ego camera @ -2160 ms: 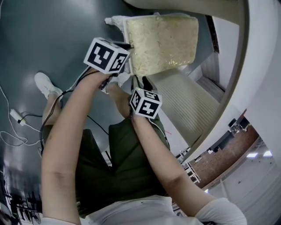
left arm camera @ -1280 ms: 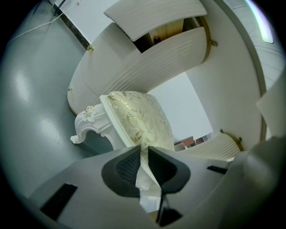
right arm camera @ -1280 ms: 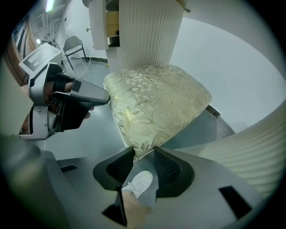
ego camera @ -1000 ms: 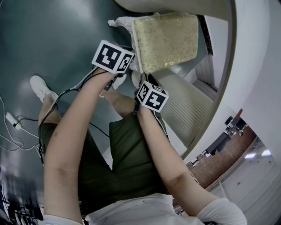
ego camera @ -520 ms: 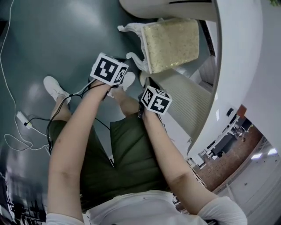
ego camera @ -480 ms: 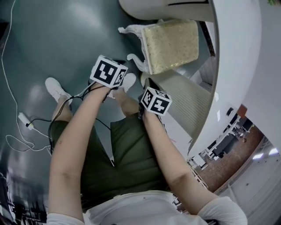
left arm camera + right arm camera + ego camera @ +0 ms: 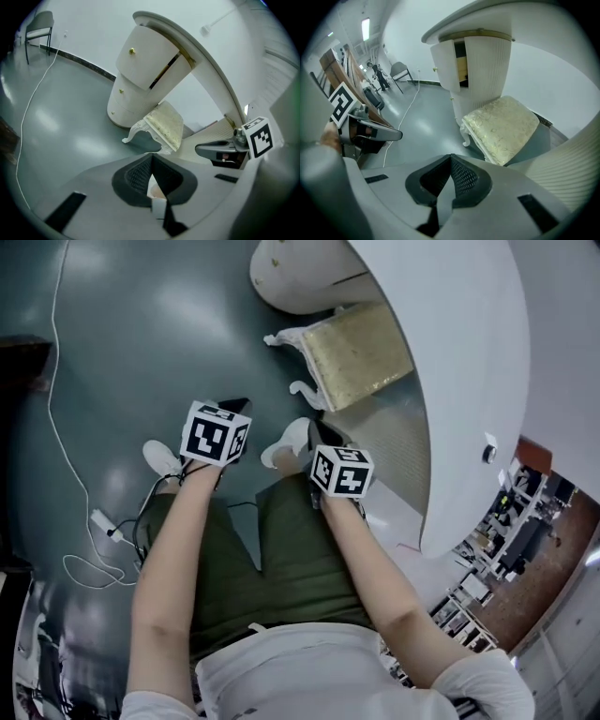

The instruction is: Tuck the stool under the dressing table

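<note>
1. The stool [image 7: 361, 352] now sits with its cushion partly under the dressing table's [image 7: 464, 381] curved top, beside the drawer pedestal [image 7: 291, 277]. Earlier it stood closer to me, with both grippers at its near edge.
2. Both grippers have since drawn back and up. The left gripper [image 7: 151, 161] and right gripper [image 7: 451, 163] each have their jaws together, holding nothing.
3. The head view gives me my white shoes [image 7: 286, 442] on the grey floor.
4. The left gripper view shows a gold knob [image 7: 132, 50] on the pedestal. The right gripper view shows the cushion's leafy pattern and distant people.
</note>
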A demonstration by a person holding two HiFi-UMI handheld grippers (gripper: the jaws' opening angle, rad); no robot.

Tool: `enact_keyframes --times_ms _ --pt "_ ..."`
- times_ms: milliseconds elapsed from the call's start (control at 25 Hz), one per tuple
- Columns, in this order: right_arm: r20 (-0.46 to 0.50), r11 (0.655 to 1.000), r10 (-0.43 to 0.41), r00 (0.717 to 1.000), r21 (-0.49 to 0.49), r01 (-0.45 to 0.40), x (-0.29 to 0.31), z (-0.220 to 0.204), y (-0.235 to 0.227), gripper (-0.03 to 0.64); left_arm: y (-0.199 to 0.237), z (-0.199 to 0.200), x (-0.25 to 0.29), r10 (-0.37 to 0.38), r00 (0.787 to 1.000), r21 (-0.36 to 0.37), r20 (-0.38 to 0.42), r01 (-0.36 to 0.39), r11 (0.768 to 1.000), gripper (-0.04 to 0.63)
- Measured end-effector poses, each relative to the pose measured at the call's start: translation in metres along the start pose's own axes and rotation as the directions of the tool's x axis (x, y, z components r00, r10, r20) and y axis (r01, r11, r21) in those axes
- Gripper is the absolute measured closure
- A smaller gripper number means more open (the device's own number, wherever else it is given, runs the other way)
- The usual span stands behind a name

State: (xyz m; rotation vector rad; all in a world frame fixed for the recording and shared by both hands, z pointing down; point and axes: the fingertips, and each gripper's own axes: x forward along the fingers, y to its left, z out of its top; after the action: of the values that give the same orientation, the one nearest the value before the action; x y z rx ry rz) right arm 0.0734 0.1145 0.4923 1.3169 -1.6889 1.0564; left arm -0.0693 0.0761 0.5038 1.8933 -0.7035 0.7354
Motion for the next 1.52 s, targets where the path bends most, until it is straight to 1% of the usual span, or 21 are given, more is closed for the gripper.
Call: enact_keyframes --times_ms 280,440,600,760,880,1040,1120,1240,1320,1520 --pt "0.064 0.995 0.096 0.993 -0.010 -0.096 -0.065 0.037 0.039 0.607 -0.018 0.018 -0.074 0.030 0.999 0.042 0.022 -0.031 0.999 0.594" --pt "0.121 0.985 0.171 0.978 0.004 -0.173 -0.104 0.064 0.059 0.607 -0.038 0.035 -0.113 0.037 0.999 0.111 0.035 -0.041 0.993 0.594" --pt "0.186 0.976 0.212 0.959 0.010 -0.218 -0.150 0.089 0.077 0.607 -0.060 0.056 -0.158 0.029 0.996 0.143 0.083 -0.041 0.989 0.594" --pt "0.266 0.970 0.238 0.934 -0.023 -0.241 -0.199 0.114 0.091 0.608 -0.078 0.081 -0.207 0.037 0.987 0.154 0.154 -0.061 0.986 0.594" --pt "0.336 0.967 0.255 0.907 -0.070 -0.246 -0.237 0.136 0.098 0.608 -0.091 0.100 -0.241 0.043 0.978 0.173 0.206 -0.080 0.982 0.594" --pt "0.417 0.961 0.277 0.866 -0.124 -0.247 -0.287 0.158 0.114 0.607 -0.111 0.117 -0.284 0.028 0.970 0.211 0.240 -0.080 0.974 0.594" --pt "0.462 0.958 0.287 0.839 -0.150 -0.244 -0.310 0.171 0.121 0.607 -0.123 0.128 -0.305 0.019 0.965 0.241 0.262 -0.085 0.967 0.594" --pt "0.518 0.953 0.302 0.801 -0.188 -0.238 -0.347 0.186 0.125 0.607 -0.153 0.142 -0.331 0.004 0.954 0.286 0.301 -0.094 0.954 0.594" --pt "0.545 0.946 0.323 0.774 -0.211 -0.246 -0.371 0.197 0.129 0.609 -0.174 0.151 -0.348 -0.012 0.941 0.309 0.338 -0.099 0.946 0.594" --pt "0.597 0.926 0.370 0.711 -0.297 -0.232 -0.419 0.222 0.148 0.607 -0.209 0.178 -0.395 -0.061 0.899 0.356 0.434 -0.109 0.928 0.594"
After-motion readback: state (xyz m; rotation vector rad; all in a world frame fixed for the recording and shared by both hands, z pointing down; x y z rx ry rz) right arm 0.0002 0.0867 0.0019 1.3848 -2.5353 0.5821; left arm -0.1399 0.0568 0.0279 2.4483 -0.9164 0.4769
